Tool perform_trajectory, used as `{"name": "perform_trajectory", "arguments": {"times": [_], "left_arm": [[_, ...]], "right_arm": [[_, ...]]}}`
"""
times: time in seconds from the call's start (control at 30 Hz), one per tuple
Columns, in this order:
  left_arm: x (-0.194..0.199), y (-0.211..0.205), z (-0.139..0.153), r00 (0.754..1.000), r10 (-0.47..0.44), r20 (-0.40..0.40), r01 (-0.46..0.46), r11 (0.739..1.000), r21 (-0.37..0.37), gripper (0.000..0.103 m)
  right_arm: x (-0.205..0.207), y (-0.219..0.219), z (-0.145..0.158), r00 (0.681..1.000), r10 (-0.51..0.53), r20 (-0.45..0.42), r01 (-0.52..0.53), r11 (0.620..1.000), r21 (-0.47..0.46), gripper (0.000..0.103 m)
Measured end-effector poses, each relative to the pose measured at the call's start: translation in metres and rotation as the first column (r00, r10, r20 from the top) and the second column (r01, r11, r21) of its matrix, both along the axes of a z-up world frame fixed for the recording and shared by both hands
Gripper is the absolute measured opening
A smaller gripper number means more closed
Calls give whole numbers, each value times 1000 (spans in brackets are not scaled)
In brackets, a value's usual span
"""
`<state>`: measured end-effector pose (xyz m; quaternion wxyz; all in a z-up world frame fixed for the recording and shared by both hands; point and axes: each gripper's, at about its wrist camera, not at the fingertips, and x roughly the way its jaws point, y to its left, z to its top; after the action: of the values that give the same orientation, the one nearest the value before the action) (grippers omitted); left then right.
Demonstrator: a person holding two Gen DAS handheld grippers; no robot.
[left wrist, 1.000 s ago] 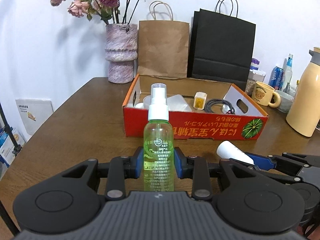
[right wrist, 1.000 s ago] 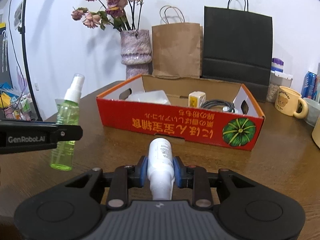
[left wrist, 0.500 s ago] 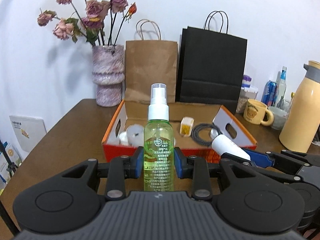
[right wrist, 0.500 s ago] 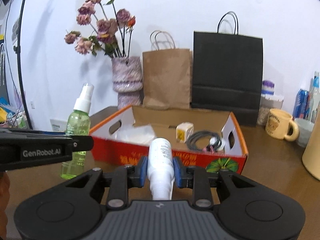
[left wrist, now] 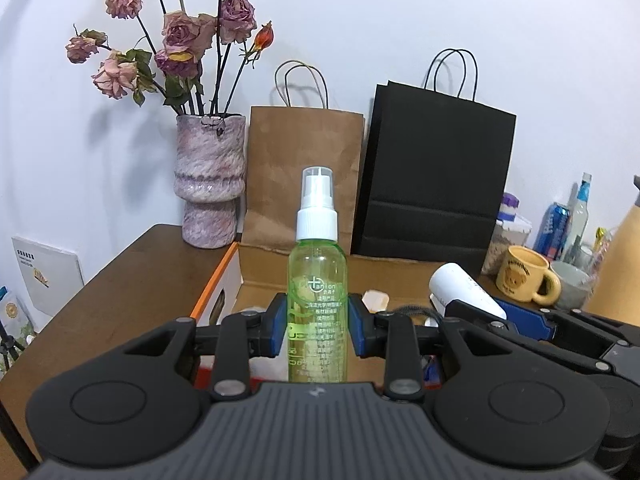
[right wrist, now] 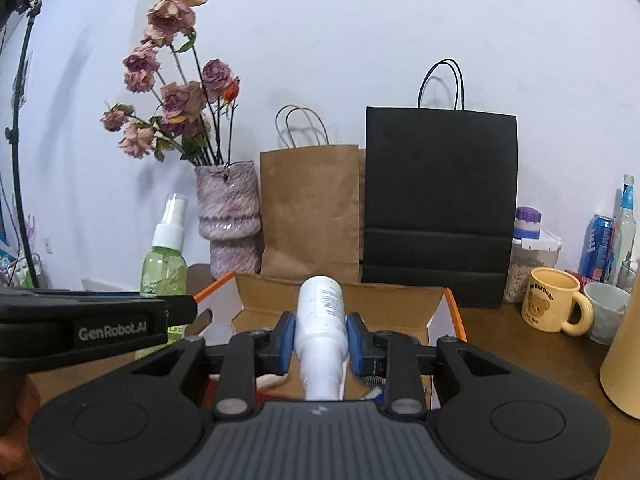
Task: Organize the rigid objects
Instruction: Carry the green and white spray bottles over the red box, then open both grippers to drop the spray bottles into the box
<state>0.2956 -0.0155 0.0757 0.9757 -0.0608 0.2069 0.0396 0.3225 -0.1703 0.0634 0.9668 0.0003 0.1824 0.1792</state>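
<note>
- Closest in: the left gripper is clamped on a green spray bottle, blue pads pressed on both sides of the body. The bottle stands upright, white pump cap on top, clear of the table.
- Right next to it, the right gripper is clenched around a white bottle. That one lies along the fingers, flat bottom pointing away from the camera, narrow neck toward it.
- Just past both sets of fingers is the red cardboard box, orange top edge, flaps open. Both bottles look to be at or just over its near edge, so my guess is this is the carry-to-the-box step.
- Inside the box I can make out a small cream-coloured thing and a bit of dark coiled cable. The rest is hidden behind the grippers. So some stuff already seems to be in there.
- What's left, as far as I can tell: lower both bottles in and let go. Neither is released yet.
- To the right on the wooden table: a yellow bear mug, a pale cup, a blue can and some bottles. No idea if those count as part of the job.
- Back against the wall: a pink vase of dried roses, a brown paper bag and a black paper bag.
</note>
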Motion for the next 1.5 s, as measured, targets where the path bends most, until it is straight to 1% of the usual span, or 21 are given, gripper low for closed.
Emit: {"name": "perform_trajectory", "arguments": {"times": [0.2,0.5,0.83,0.97,1.1,1.27,1.3,1.33,1.37,1.4,1.43,1.47,1.5], "left_arm": [[30,1,-4,1000,8,-16,-8,1000,-13,32],[73,11,-14,998,37,-51,-38,999,-15,32],[109,23,-27,995,58,-87,-58,998,8,32],[119,24,-35,992,63,-107,-60,998,27,32],[123,26,-39,991,65,-117,-61,997,44,32],[123,23,-41,989,65,-135,-54,995,81,33],[123,22,-40,988,70,-140,-57,994,93,38],[122,21,-39,988,72,-134,-57,992,110,58],[120,20,-38,990,76,-121,-61,991,121,70],[117,19,-36,992,79,-101,-66,990,128,88],[116,19,-34,993,79,-90,-67,989,132,100],[115,18,-32,993,83,-81,-71,988,136,103],[113,18,-31,993,90,-73,-79,987,140,103]], "right_arm": [[29,-1,0,1000,-10,-10,10,999,37,27],[65,1,-5,999,-30,-31,31,999,32,27],[100,3,-21,998,-44,-50,45,999,8,27],[109,4,-32,996,-54,-73,53,998,-17,27],[115,7,-44,993,-44,-105,39,998,-50,27],[117,6,-49,991,-41,-126,34,998,-59,27],[118,5,-50,991,-39,-130,31,998,-62,27],[119,5,-50,990,-38,-138,29,998,-64,27],[120,4,-50,989,-38,-146,29,997,-65,29],[121,2,-50,988,-41,-146,32,997,-65,33],[121,1,-50,988,-48,-148,38,997,-69,54],[121,0,-49,988,-55,-144,45,996,-72,82],[120,-2,-48,989,-62,-131,53,996,-74,92]]}}
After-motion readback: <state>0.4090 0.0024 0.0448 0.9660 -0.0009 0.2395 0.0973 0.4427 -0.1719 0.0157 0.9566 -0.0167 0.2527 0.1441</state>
